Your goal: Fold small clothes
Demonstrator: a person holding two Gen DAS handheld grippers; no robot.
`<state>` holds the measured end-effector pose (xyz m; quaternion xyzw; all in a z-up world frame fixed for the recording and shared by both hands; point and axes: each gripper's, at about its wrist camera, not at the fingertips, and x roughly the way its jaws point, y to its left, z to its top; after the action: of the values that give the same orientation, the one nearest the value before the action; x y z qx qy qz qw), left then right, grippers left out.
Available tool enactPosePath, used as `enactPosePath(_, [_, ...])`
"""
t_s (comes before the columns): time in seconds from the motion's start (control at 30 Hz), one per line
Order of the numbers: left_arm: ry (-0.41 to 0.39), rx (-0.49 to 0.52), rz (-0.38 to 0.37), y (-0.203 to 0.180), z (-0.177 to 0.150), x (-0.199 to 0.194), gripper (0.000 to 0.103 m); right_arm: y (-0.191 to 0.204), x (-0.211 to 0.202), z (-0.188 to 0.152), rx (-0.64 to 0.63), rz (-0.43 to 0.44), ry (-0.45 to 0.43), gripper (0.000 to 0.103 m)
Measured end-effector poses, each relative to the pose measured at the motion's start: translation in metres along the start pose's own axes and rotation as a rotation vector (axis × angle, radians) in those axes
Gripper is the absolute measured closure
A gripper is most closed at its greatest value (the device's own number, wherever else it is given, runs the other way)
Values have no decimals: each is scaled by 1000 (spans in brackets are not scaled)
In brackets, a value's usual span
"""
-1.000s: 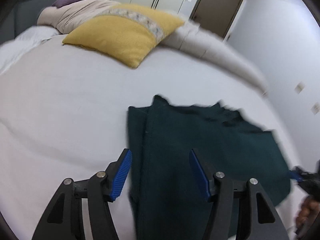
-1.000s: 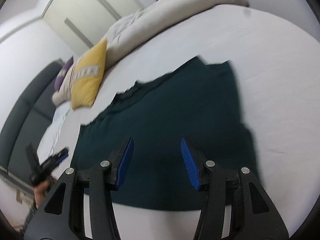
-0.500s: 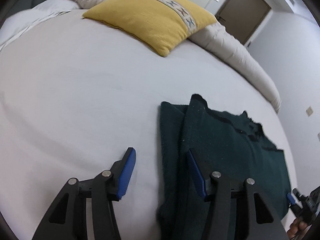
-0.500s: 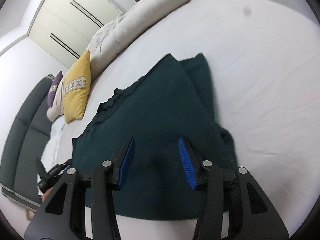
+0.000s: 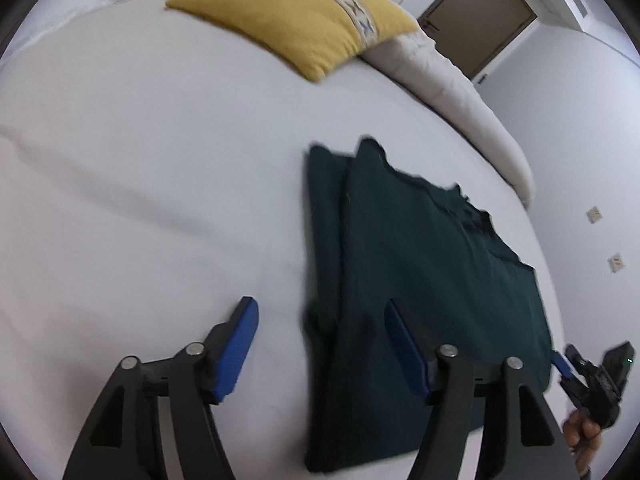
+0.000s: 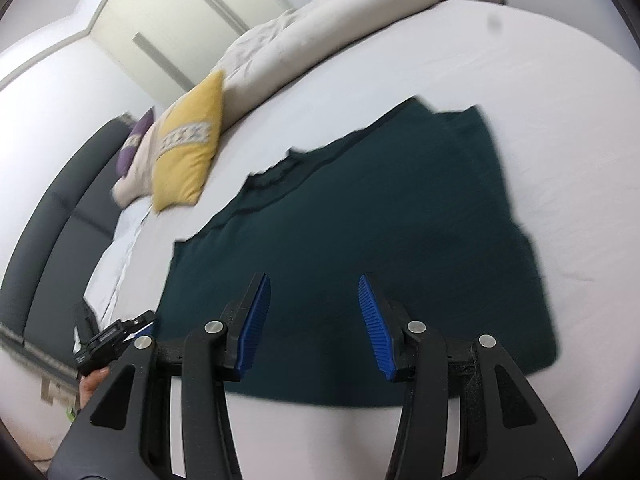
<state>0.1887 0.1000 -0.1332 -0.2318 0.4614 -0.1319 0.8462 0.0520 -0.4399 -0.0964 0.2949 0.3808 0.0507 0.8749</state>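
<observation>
a wide bed point(image 5: 140, 168) with a plain white sheet fills most of both views. at its head stands a dark grey padded headboard point(image 6: 52, 216). against the headboard lies a yellow cushion point(image 5: 304, 16) with a patterned band, and just behind it a purple pillow point(image 6: 134, 148). a rolled beige duvet point(image 5: 460, 96) runs along the bed's far edge. beyond the duvet are pale wardrobe doors point(image 6: 192, 20), a brown door point(image 5: 476, 16) and white walls.

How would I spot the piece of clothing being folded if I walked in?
Find the white bed with the yellow cushion near its head. Lower down lies a dark green garment, flat, one side folded over itself. It is the only dark thing on the sheet.
</observation>
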Motion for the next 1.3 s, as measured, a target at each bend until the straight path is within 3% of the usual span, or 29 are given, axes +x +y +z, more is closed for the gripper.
enactPosePath(0.33, [155,-158,-262,13,1,14,36,37,40,-12,7,208,118,58])
enactPosePath(0.47, [205,-253,-337,29,0,21,57,55,55,-15,6,260,160,58])
enactPosePath(0.6, [234,-280,-359,39,-5,24,84,77,70,-16,-4,298,196,58])
enactPosePath(0.7, [229,-311,-395,46,-6,26,89,99,86,-15,-15,327,230,58])
enactPosePath(0.9, [186,-290,-408,44,-7,21,91,160,135,-19,-88,386,337,58])
enactPosePath(1.0, [174,-280,-410,44,-5,21,91,178,170,-27,-75,373,410,58])
enactPosePath(1.1, [166,-275,-412,42,-4,21,92,176,206,-38,-62,254,490,60])
enactPosePath(1.3, [135,-227,-386,22,0,7,92,158,205,-36,36,345,467,61])
